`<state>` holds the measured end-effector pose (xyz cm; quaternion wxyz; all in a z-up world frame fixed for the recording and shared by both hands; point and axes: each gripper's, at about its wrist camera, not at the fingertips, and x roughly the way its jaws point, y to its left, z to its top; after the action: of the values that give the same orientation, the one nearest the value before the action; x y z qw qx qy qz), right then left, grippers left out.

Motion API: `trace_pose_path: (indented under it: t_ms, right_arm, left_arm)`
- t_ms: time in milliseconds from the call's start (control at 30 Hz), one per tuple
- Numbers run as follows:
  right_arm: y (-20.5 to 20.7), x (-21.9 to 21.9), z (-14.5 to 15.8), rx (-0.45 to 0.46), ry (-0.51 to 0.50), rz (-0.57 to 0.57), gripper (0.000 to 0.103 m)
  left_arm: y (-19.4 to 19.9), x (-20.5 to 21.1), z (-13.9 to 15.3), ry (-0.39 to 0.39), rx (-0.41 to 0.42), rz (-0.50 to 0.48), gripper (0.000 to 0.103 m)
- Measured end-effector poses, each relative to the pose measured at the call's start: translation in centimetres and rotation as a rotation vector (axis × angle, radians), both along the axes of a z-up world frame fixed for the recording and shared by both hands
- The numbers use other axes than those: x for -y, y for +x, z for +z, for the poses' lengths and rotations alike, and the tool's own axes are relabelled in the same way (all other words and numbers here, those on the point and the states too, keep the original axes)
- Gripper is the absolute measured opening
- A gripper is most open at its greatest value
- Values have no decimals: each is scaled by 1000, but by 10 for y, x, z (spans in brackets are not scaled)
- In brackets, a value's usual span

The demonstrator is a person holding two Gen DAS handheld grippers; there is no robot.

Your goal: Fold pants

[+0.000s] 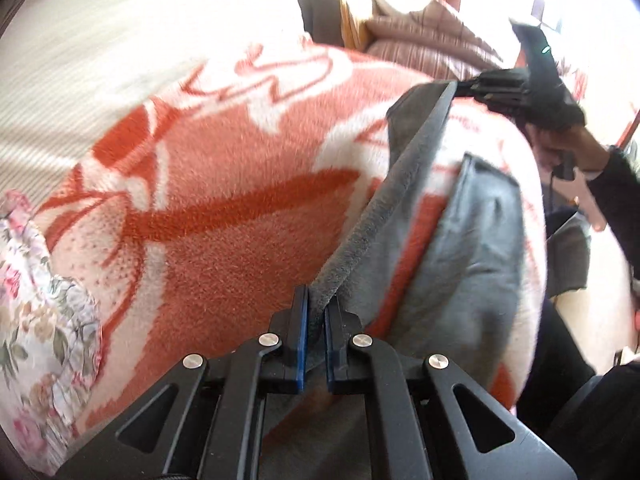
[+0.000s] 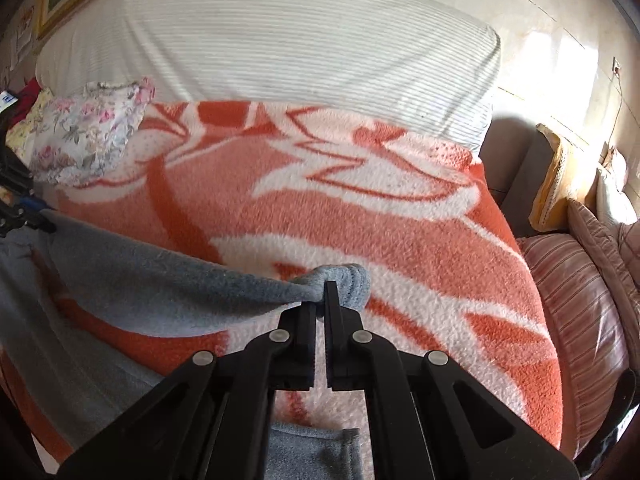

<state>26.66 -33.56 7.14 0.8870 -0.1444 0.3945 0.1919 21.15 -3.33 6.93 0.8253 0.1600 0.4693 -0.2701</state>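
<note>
The grey fleece pants (image 1: 460, 248) hang over an orange and white blanket (image 1: 224, 200) on the bed. My left gripper (image 1: 316, 300) is shut on one end of the pants' edge, which stretches taut up to my right gripper (image 1: 464, 88), also shut on it. In the right wrist view my right gripper (image 2: 320, 300) pinches a bunched corner of the pants (image 2: 160, 280); the edge runs left to the left gripper (image 2: 28, 208). The rest of the pants drapes down toward the bed's near edge (image 2: 312, 456).
A floral cushion (image 2: 88, 132) lies at the blanket's far left. A white striped sheet (image 2: 280, 40) covers the bed beyond the blanket (image 2: 400, 220). A striped brown quilt (image 2: 580, 300) and pillows (image 2: 552, 176) lie right of the bed.
</note>
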Motion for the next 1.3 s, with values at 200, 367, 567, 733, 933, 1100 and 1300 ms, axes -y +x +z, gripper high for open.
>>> trace_pose_path:
  t_ms: [200, 367, 567, 733, 933, 1100, 1300]
  right_arm:
    - [-25, 6, 18, 21, -43, 21, 4]
    - [-61, 24, 0, -20, -79, 31, 4]
    - [-97, 43, -22, -74, -69, -3, 4]
    - [-127, 51, -15, -42, -48, -19, 4]
    - [-139, 61, -51, -135, -58, -60, 4]
    - [-149, 59, -72, -164, -77, -92, 4]
    - [-154, 51, -82, -183, -145, -93, 7]
  left_arm:
    - [-54, 18, 6, -81, -8, -12, 4]
    - [-86, 33, -14, -89, -19, -23, 4]
    - [-110, 35, -17, -118, -8, 6, 4]
    - [-132, 37, -19, -162, -12, 24, 4]
    - [-147, 46, -64, -185, -69, 63, 4]
    - [-143, 35, -97, -244, -135, 125, 4]
    - [-135, 24, -112, -322, -178, 184, 11]
